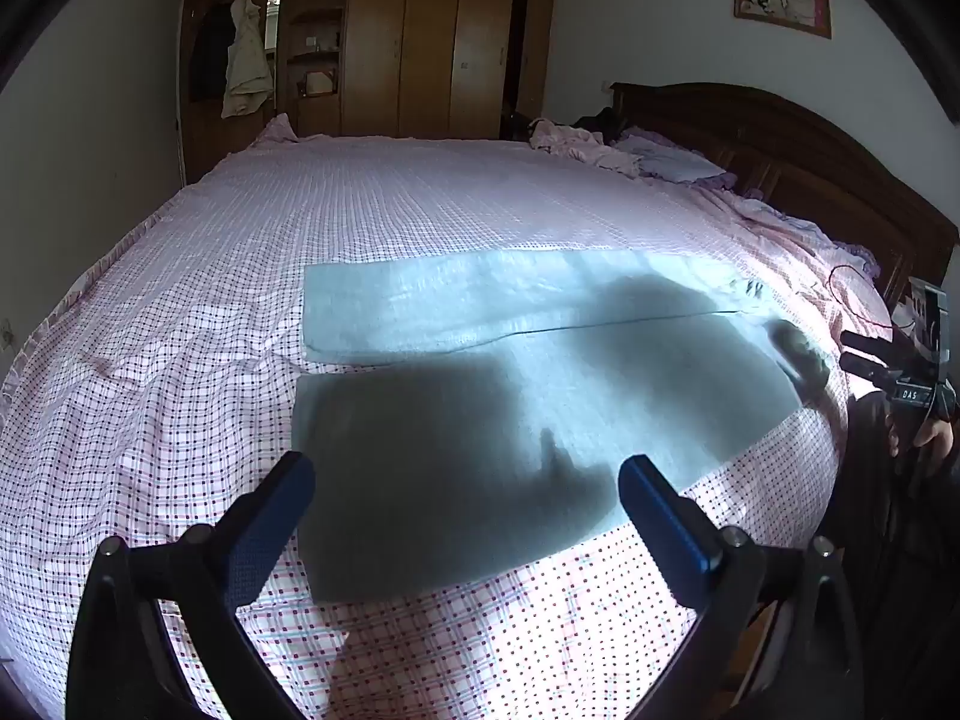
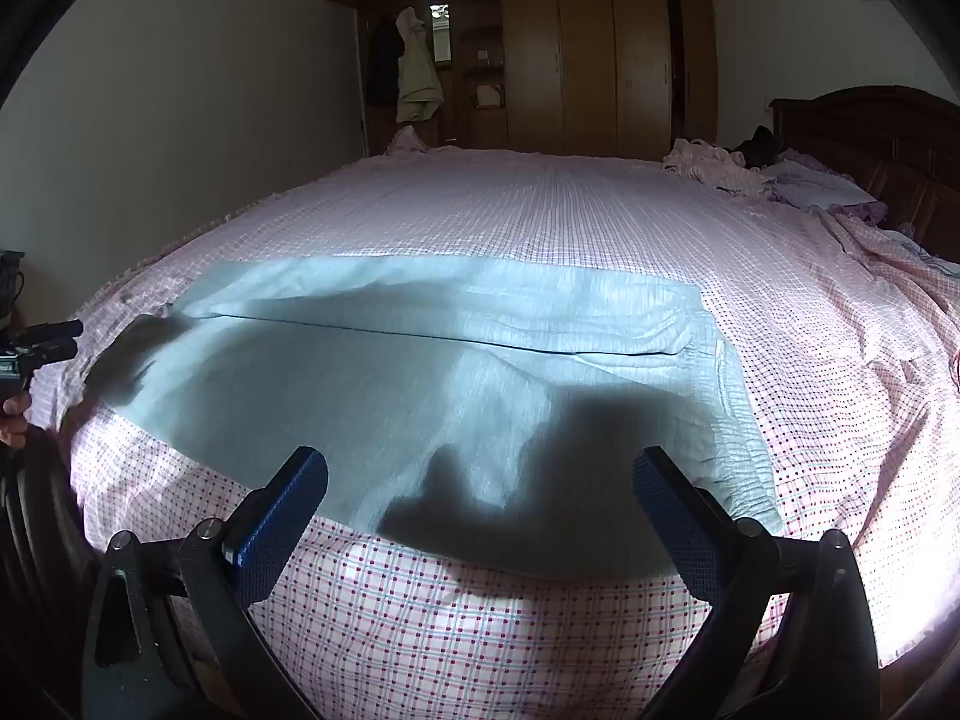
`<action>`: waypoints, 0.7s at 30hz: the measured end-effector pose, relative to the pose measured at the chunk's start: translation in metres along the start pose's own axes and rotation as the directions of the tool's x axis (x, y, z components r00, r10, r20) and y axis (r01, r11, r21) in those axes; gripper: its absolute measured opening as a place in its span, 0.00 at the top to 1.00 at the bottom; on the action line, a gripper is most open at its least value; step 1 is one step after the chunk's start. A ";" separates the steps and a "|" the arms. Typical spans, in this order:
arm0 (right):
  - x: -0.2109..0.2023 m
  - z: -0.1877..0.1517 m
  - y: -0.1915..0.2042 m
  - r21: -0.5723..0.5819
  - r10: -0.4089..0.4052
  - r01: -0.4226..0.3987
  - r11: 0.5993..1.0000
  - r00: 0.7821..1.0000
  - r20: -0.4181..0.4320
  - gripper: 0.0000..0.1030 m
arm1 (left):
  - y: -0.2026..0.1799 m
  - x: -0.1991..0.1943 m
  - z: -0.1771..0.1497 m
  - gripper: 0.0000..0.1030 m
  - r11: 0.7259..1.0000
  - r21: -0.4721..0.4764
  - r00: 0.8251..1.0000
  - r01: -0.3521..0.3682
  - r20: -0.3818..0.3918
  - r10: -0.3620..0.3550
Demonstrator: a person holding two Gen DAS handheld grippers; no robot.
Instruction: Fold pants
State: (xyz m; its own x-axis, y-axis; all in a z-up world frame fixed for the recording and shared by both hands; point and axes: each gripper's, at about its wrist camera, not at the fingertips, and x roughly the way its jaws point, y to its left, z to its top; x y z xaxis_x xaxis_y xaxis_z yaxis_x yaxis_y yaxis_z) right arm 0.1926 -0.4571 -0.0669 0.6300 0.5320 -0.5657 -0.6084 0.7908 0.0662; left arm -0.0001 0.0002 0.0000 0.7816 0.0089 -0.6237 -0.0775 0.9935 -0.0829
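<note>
Pants flat on bed, unfolded; my left gripper, right gripper hover near edge, fingers apart, empty

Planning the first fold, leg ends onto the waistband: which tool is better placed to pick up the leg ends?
Probably the left tool: it hangs open over the pants' leg ends. The right tool, also open, faces the waistband end.

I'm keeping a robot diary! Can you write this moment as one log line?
pants: flat on bed, unfolded | left gripper: open, empty | right gripper: open, empty
</note>
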 end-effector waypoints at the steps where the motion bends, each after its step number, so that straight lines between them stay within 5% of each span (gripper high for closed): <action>1: 0.000 0.000 0.000 -0.001 -0.001 0.001 1.000 1.000 0.000 0.05 | 0.001 0.000 0.000 0.00 1.000 -0.002 1.000 0.000 -0.002 0.000; 21: 0.002 0.002 0.003 -0.008 -0.004 0.004 1.000 1.000 -0.003 0.05 | 0.002 0.004 0.001 0.00 1.000 0.004 1.000 -0.003 -0.010 0.003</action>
State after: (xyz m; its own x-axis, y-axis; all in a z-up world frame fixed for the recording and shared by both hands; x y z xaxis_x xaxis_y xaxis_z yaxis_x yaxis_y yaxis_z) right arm 0.1924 -0.4529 -0.0659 0.6310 0.5278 -0.5685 -0.6097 0.7906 0.0572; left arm 0.0030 0.0022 -0.0019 0.7751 0.0111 -0.6317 -0.0777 0.9939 -0.0778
